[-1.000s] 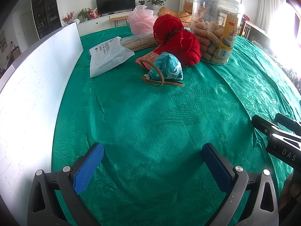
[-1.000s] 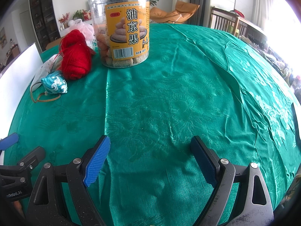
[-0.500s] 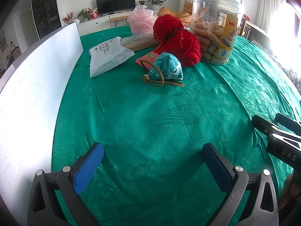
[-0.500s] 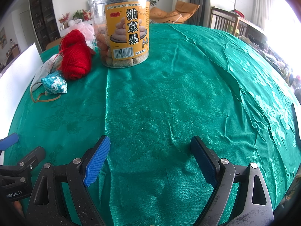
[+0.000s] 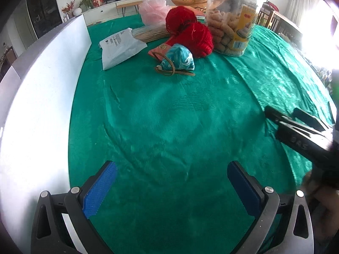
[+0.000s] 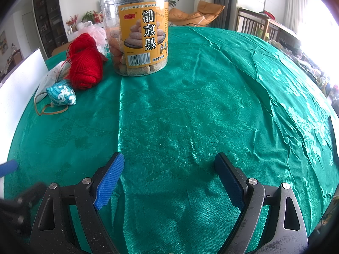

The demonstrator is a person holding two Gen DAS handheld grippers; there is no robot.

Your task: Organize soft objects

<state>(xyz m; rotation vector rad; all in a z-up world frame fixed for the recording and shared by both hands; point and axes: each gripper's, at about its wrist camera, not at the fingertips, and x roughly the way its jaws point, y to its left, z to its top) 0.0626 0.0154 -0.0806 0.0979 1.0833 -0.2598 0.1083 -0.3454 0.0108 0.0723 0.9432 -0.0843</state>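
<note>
A blue-and-white fabric pouch (image 5: 179, 57) with a brown cord loop lies on the green tablecloth (image 5: 169, 116), far ahead of my open left gripper (image 5: 171, 180). Behind it sit two red yarn balls (image 5: 196, 36), a pink mesh puff (image 5: 153, 10) and a white soft package (image 5: 119, 47). In the right wrist view the pouch (image 6: 61, 95) and the red yarn (image 6: 85, 67) are far left of my open right gripper (image 6: 169, 173). Both grippers hold nothing. The right gripper's dark body (image 5: 303, 135) shows blurred at the right of the left wrist view.
A clear plastic jar of fried snacks (image 6: 137, 31) with an orange label stands beside the yarn. A white board (image 5: 42, 97) runs along the table's left side. A flat woven mat (image 5: 150, 33) and a red packet (image 5: 160, 48) lie among the soft things.
The left gripper has moved forward and tilted, so the objects sit slightly nearer and the view is blurred. The right gripper view is almost unchanged. Both stay open.
</note>
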